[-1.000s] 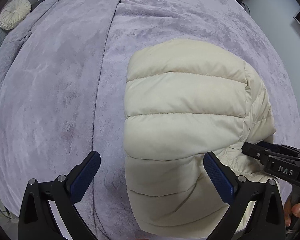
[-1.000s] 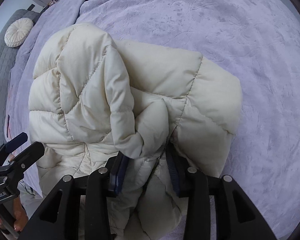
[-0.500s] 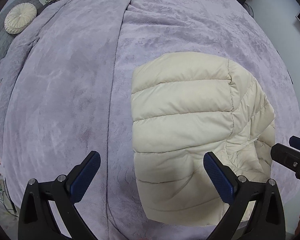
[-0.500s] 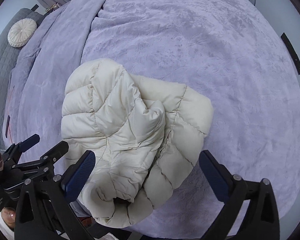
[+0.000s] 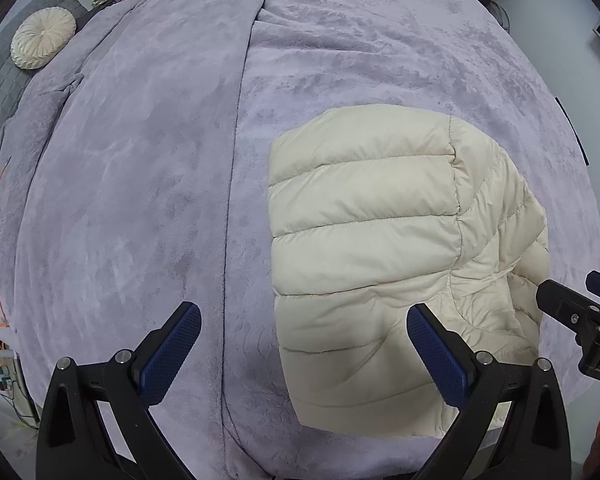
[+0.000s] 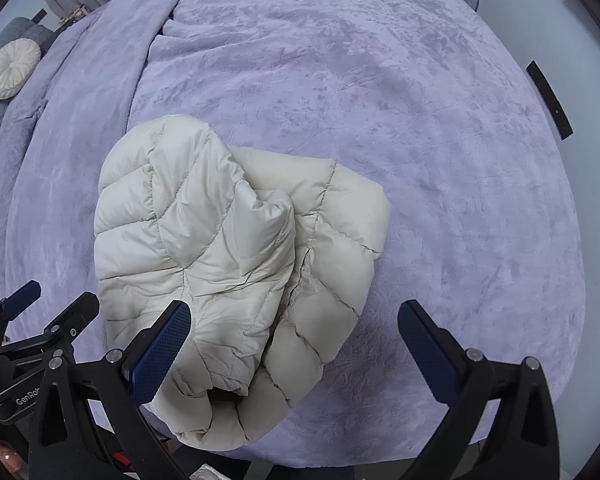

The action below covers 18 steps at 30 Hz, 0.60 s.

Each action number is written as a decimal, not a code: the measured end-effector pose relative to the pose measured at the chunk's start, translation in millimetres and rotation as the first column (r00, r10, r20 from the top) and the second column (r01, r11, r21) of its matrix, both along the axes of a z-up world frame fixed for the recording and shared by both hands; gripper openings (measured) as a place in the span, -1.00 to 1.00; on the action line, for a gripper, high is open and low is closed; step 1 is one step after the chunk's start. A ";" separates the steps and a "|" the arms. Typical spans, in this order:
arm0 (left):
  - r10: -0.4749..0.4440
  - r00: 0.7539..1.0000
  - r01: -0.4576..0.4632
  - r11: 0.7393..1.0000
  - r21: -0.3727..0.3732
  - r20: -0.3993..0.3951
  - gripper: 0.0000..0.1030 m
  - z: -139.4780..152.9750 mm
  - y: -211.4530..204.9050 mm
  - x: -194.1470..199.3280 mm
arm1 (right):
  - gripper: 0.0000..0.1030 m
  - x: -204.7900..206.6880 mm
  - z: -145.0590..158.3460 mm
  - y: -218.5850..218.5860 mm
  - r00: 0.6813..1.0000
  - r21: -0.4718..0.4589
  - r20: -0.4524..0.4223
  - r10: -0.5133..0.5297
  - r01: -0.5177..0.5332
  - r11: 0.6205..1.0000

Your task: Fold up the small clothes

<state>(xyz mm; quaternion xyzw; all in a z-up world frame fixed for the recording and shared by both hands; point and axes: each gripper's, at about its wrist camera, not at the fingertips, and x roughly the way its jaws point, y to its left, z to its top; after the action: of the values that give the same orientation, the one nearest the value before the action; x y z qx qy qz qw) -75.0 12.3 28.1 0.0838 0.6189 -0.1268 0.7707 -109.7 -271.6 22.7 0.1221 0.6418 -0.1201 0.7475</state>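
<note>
Cream quilted puffer jacket (image 5: 364, 248) lies folded on lilac blanket (image 5: 140, 200); both tongs apart, empty.

jacket (image 6: 236, 264) underside: hidden against the blanket (image 6: 420, 160)
right gripper (image 5: 588, 320) in left view: cut off by edge
items at bed's far edge: too small to identify

Both the left tongs (image 5: 304, 354) and the right tongs (image 6: 294, 350) point downward, spread wide and holding nothing, low in their frames.
</note>
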 end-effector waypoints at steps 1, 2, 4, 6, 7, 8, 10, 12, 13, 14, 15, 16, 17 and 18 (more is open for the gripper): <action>0.001 1.000 -0.001 1.000 0.004 0.002 1.00 0.2 -0.1 0.0 | 1.00 0.5 0.1 0.3 1.000 -0.002 0.000 0.001 -0.001 1.000; 0.001 1.000 -0.001 1.000 0.006 0.002 1.00 0.3 -0.3 0.3 | 1.00 0.5 0.0 0.9 1.000 -0.003 -0.001 0.003 -0.003 1.000; -0.003 1.000 0.003 1.000 0.004 0.000 1.00 0.2 -0.1 0.9 | 1.00 0.7 -0.5 1.9 1.000 -0.003 -0.003 0.006 -0.006 1.000; -0.006 1.000 0.006 1.000 0.010 0.003 1.00 -0.1 0.3 1.2 | 1.00 0.6 -0.7 3.4 1.000 -0.007 -0.006 0.010 -0.010 1.000; -0.007 1.000 0.007 1.000 0.010 0.002 1.00 -0.2 0.2 1.3 | 1.00 0.7 -0.9 3.8 1.000 -0.008 -0.007 0.012 -0.012 1.000; -0.005 1.000 0.005 1.000 0.010 0.001 1.00 -0.1 -0.2 1.0 | 1.00 0.9 -1.0 4.1 1.000 -0.009 -0.008 0.012 -0.012 1.000; -0.004 1.000 0.004 1.000 0.010 -0.001 1.00 -0.3 -0.1 0.8 | 1.00 0.4 -1.1 5.4 1.000 -0.009 -0.008 0.011 -0.011 1.000; -0.003 1.000 0.003 1.000 0.011 -0.001 1.00 -0.1 0.3 0.9 | 1.00 0.1 -1.7 6.9 1.000 -0.012 -0.010 0.014 -0.014 1.000; -0.003 1.000 0.003 1.000 0.009 -0.002 1.00 -0.2 -0.3 1.1 | 1.00 0.4 -1.9 7.2 1.000 -0.014 -0.011 0.015 -0.015 1.000; -0.004 1.000 0.004 1.000 0.009 -0.002 1.00 -0.1 -0.2 1.3 | 1.00 0.6 -2.1 7.5 1.000 -0.015 -0.011 0.016 -0.016 1.000; -0.003 1.000 0.003 1.000 0.010 -0.002 1.00 0.0 -0.1 1.3 | 1.00 1.1 -2.2 7.6 1.000 -0.017 -0.012 0.017 -0.018 1.000; -0.004 1.000 0.004 1.000 0.010 -0.001 1.00 0.0 0.0 1.6 | 1.00 1.5 -2.2 7.8 1.000 -0.018 -0.012 0.019 -0.019 1.000; -0.005 1.000 0.005 1.000 0.009 -0.001 1.00 0.0 0.1 2.0 | 1.00 1.6 -2.2 8.2 1.000 -0.020 -0.012 0.020 -0.020 1.000; -0.005 1.000 0.005 1.000 0.009 -0.002 1.00 -0.4 0.1 2.3 | 1.00 2.3 -2.3 8.3 1.000 -0.023 -0.013 0.023 -0.023 0.999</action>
<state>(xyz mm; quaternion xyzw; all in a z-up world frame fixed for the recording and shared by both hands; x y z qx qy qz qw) -72.8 12.3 27.7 0.0890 0.6199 -0.1260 0.7693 -107.4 -263.3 20.5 0.1054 0.6465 -0.1196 0.7460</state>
